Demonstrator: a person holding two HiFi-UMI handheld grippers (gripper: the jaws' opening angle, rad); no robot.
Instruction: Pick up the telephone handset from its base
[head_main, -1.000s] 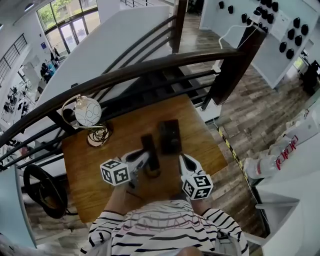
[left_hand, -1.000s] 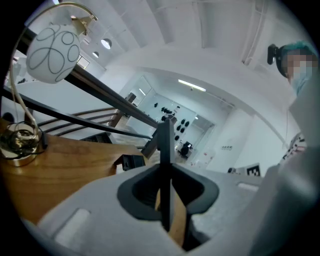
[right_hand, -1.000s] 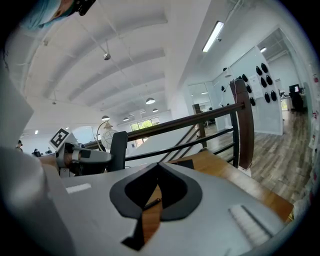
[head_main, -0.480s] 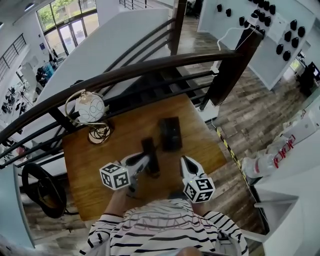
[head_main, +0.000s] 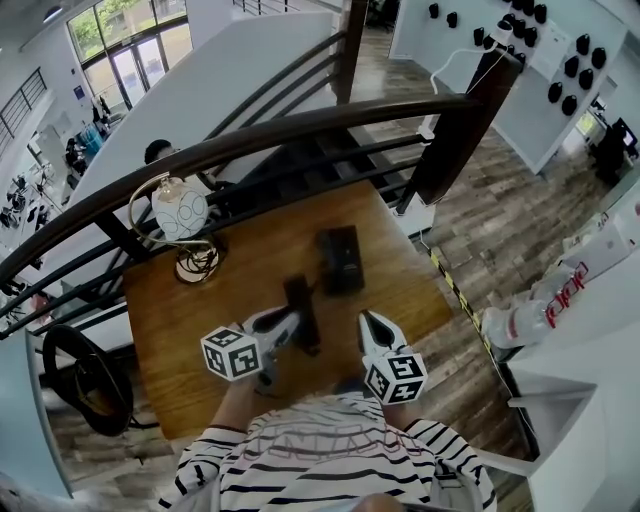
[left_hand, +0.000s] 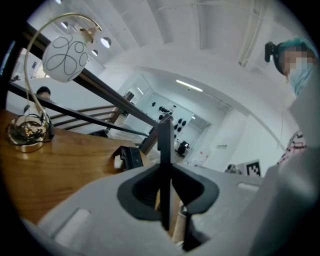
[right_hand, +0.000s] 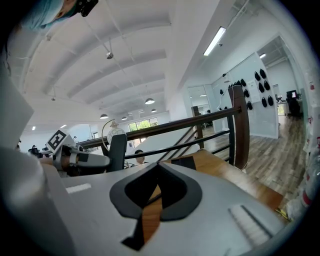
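The black telephone handset is held off the wooden table, clear of its black base, which sits just beyond it. My left gripper is shut on the handset's near end. In the left gripper view the handset stands edge-on between the pads, with the base behind it on the table. My right gripper hovers to the right of the handset, shut and empty. From the right gripper view, the handset shows at the left and the base ahead.
A globe lamp on a brass stand sits at the table's back left. A dark stair railing runs behind the table. A black round object lies off the table's left edge.
Both grippers have drawn a little back from the base toward the person, the left one carrying the handset. The jaws have not changed.
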